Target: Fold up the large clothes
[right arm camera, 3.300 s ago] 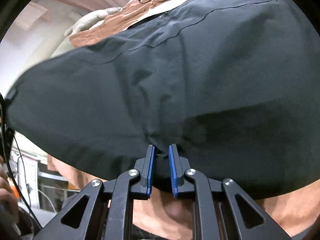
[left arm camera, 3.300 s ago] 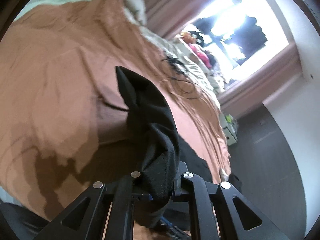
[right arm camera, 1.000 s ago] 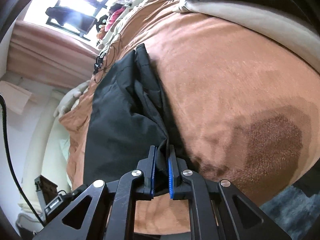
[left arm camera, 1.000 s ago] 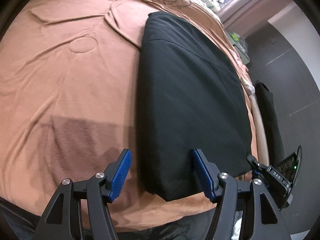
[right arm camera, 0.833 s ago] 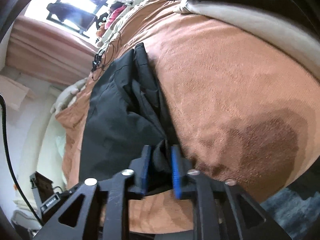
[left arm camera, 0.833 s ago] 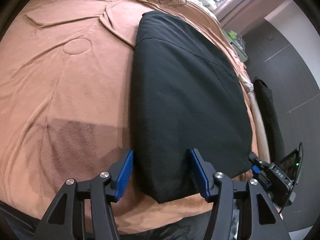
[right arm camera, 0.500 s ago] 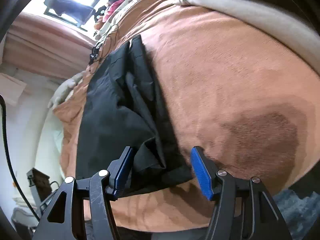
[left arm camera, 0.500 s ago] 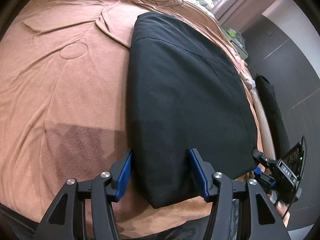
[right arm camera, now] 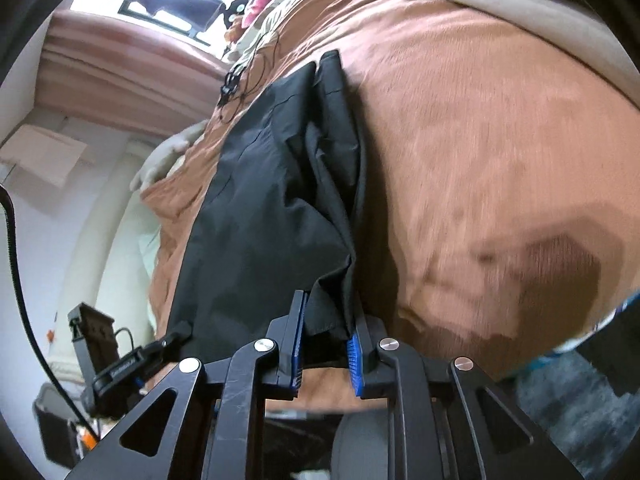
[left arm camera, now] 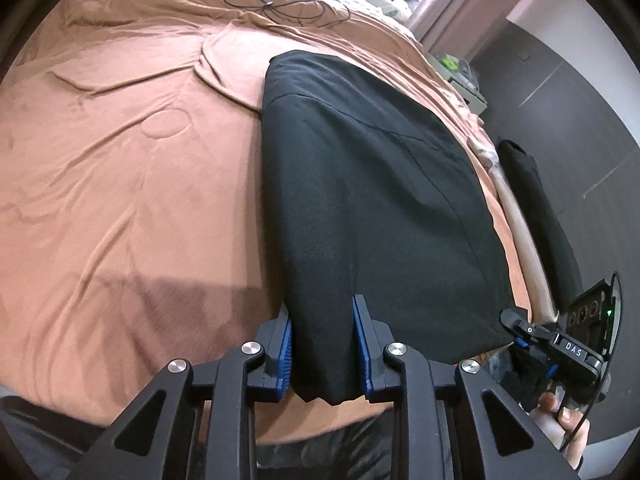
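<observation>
2 grippers, black garment (left arm camera: pixel 372 184) between, cable (left arm camera: pixel 280 4) leftward

both gripper (left arm camera: pixel 322 346) frames are black with silver screws, and the fingers (right arm camera: pixel 354 354) carry ribbed blue pads.

bed with rumpled brown blanket (left arm camera: pixel 120 168), folded black garment (left arm camera: pixel 360 184) lying on it, tangled black cable (left arm camera: pixel 280 4) near far edge

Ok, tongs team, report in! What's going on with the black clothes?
Left tongs and right tongs open, each straddling a near corner. Black garment folded, flat on brown bedspread. Nothing in the way.
</observation>
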`<action>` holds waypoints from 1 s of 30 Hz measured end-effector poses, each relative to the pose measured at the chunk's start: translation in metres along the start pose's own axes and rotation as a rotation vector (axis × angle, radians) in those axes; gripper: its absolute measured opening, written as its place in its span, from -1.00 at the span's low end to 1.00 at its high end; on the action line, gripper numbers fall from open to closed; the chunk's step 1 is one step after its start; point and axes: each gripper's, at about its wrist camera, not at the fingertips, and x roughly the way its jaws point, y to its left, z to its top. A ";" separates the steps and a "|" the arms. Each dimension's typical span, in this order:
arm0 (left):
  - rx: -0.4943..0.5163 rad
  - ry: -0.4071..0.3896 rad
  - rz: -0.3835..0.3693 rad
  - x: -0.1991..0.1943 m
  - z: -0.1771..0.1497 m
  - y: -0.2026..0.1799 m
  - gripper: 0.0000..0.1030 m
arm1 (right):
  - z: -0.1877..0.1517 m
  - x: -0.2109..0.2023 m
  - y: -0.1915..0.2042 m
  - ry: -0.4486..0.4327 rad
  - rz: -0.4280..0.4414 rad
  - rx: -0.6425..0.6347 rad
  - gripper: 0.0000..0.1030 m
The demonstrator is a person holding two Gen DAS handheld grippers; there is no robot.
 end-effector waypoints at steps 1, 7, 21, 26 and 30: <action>0.005 0.003 0.002 -0.004 -0.003 0.002 -0.47 | -0.007 -0.002 0.002 0.013 -0.001 -0.012 -0.63; 0.051 0.042 0.002 -0.021 -0.031 0.007 -0.39 | -0.035 -0.013 0.004 0.081 -0.009 -0.061 -0.57; -0.040 0.032 -0.028 -0.015 0.005 0.040 0.10 | 0.022 -0.022 0.003 0.028 -0.064 -0.079 0.57; -0.063 0.029 -0.020 0.003 0.032 0.049 0.10 | 0.047 -0.001 0.001 0.043 -0.065 -0.065 0.58; -0.070 0.028 -0.025 0.017 0.049 0.054 0.10 | 0.066 0.019 -0.002 0.071 -0.074 -0.058 0.58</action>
